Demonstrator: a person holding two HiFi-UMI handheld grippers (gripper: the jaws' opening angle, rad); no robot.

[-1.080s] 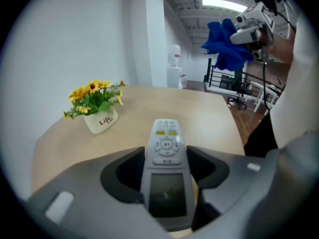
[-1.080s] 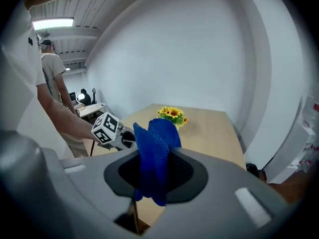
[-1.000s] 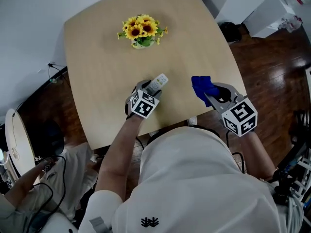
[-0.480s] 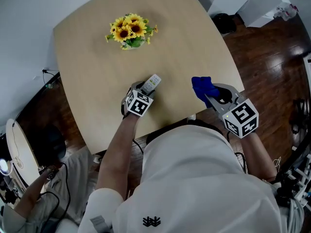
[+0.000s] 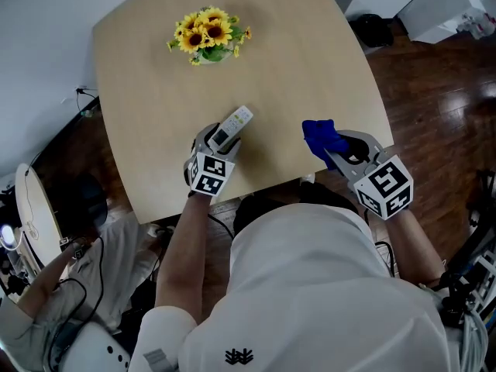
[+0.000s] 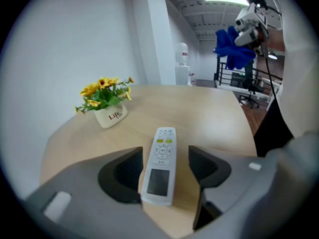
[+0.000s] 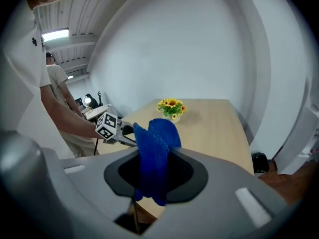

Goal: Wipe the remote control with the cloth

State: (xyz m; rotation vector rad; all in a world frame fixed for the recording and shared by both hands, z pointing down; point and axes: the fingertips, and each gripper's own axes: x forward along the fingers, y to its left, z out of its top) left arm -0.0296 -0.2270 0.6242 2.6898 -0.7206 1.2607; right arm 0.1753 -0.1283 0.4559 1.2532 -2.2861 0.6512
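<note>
Left gripper (image 6: 164, 156): dark moulded fingers (image 6: 122, 173) spread apart, nothing clamped. White remote control (image 6: 160, 171) lies flat between them on the table, the left finger against its edge, a gap on the right-finger side. The remote is a slim rounded plastic bar with a grey screen at my end and small buttons further out, two of them yellow. Its far end sticks out past my fingertips.

Right gripper (image 7: 154, 171): fingers closed tight on the blue cloth (image 7: 155, 143). It is a nubby, towel-like fabric, bunched, with folds standing up above the grip and a tail hanging below. I hold it in the air off the table's near edge, well apart from the remote.

The table (image 5: 155, 107) is pale wood grain with rounded corners. Artificial sunflowers in a small white pot (image 6: 110, 117) stand beyond the remote toward the far side. The floor (image 5: 434, 91) is dark glossy wood.
</note>
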